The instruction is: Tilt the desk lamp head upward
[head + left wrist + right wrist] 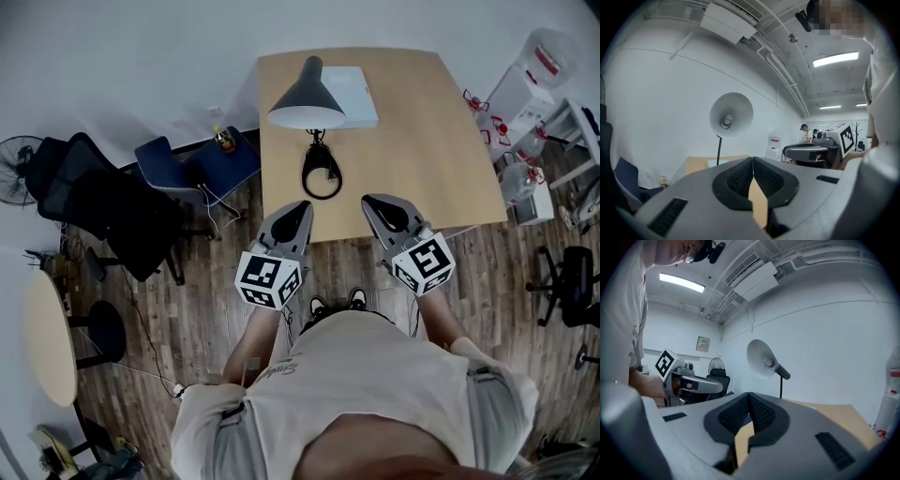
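The desk lamp stands on the wooden table [422, 141], with its dark cone head [307, 94] facing down and its ring-shaped base [322, 173] near the table's front. Both grippers hover at the front edge, short of the base. My left gripper [298, 211] is shut and holds nothing, and so is my right gripper [375, 204]. In the left gripper view the lamp head [731, 115] shows its pale inside above the closed gripper [753, 159]. The right gripper view has the lamp head [761, 359] up ahead of the shut gripper [749, 394].
A white box [352, 94] lies behind the lamp. Dark office chairs [112, 206] stand left of the table, with a fan [14, 169] and a round table [47, 337] further left. White shelving with containers [530, 103] is at the right, and another chair [567, 281] below it.
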`<control>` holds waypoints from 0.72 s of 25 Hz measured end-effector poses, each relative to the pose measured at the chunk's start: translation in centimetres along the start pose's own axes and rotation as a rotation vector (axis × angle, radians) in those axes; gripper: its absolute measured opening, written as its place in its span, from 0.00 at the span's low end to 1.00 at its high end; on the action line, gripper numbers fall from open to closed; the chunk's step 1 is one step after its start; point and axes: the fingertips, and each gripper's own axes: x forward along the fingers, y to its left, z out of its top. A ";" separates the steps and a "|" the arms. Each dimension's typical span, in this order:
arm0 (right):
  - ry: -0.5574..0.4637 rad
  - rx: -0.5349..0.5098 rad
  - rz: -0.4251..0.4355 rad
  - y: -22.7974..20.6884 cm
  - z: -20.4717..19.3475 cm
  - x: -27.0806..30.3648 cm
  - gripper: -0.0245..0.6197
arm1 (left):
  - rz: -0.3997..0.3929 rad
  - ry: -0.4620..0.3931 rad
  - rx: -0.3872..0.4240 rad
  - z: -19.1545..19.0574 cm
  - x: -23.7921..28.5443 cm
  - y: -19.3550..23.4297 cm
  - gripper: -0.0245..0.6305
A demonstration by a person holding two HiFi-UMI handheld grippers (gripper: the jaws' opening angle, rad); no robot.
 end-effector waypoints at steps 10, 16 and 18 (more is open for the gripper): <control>-0.022 0.005 0.020 -1.2 0.4 0.0 0.03 | 0.035 -0.025 0.005 1.2 0.5 -0.2 0.06; -0.035 0.009 0.024 -1.3 0.9 -0.5 0.03 | 0.040 -0.023 0.017 1.6 0.0 -0.9 0.06; -0.039 0.007 0.025 -1.3 0.9 -0.6 0.03 | 0.045 -0.026 0.023 1.7 -0.1 -0.9 0.06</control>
